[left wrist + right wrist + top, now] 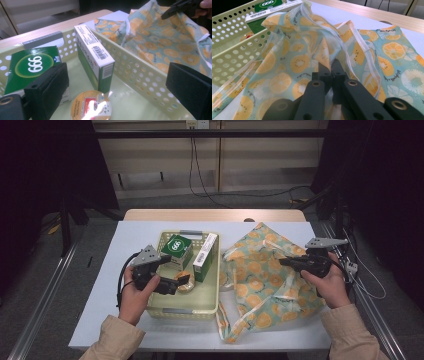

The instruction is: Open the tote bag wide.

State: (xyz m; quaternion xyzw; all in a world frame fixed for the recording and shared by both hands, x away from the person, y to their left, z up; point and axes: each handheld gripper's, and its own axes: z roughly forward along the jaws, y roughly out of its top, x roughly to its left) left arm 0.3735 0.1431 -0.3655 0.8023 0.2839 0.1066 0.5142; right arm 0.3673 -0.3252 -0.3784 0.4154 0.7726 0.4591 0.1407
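A pale yellow perforated basket [180, 312] holds a green "999" box [177, 249], a long white-and-green box [205, 256] standing on edge, and a round orange-lidded tin [187, 285]. My left gripper [176, 282] reaches into the basket. Its jaws [117, 95] are open wide, with the tin [91, 106] low between them and untouched. To the right lies a crumpled teal cloth bag [265, 280] printed with orange slices. My right gripper [332, 70] is shut on a raised fold of the bag [299, 62] near its translucent edge.
The basket and bag rest on a white table cover [100, 295] with a wooden strip [215, 215] at the far edge. The basket's wall [140, 62] separates the boxes from the bag. Cables [355, 270] trail off the table's right side.
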